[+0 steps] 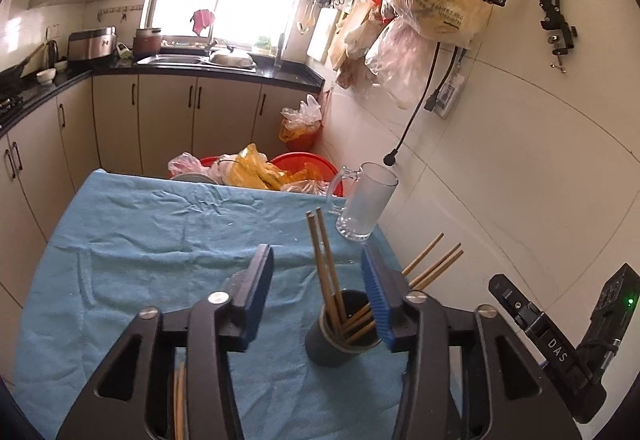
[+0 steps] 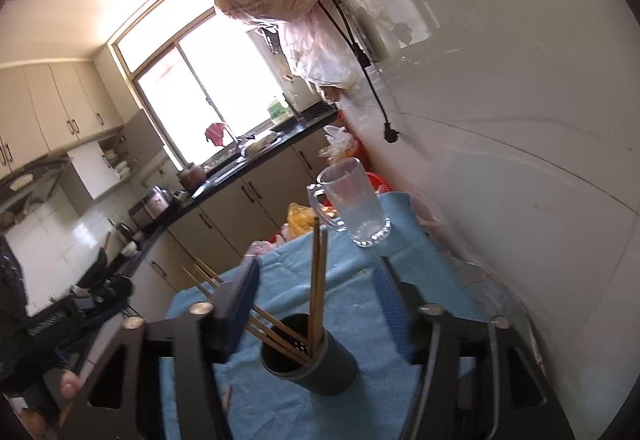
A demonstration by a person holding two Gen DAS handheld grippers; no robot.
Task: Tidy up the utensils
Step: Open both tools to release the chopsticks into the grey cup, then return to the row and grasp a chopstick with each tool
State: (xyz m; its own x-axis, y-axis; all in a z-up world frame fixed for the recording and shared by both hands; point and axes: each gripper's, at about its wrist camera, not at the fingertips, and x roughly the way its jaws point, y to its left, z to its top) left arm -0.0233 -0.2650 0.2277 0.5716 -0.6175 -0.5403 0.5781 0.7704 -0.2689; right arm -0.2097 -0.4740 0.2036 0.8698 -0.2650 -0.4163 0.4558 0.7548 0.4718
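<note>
Black arms of my left claw (image 1: 316,268) fill the bottom of its view, blue pads standing apart with nothing pressed between them. Dark cylindrical holder (image 1: 342,336) sits upright on the blue cloth (image 1: 140,240) covering the bench, at about 5 o'clock from the cloth's middle, just inside the right pad. Wooden chopsticks (image 1: 324,260) stand in the holder: one pair rises near upright toward 12 o'clock, the others lean out toward 2 o'clock behind the right pad. I cannot count them surely.

Right claw (image 2: 316,284) is also spread wide, pads clear of everything. From this side the holder (image 2: 316,364) sits between its fingers and nearer the camera than their tips; the upright chopstick pair (image 2: 318,280) rises through the gap, the leaning ones point to 10 o'clock behind the left pad.

Clear glass mug (image 1: 366,200) stands upright near the far right corner of the cloth, at 1 o'clock from the holder, well apart from it. It looks empty.

A fingertip (image 2: 70,386) shows at 8 o'clock in the right view.
</note>
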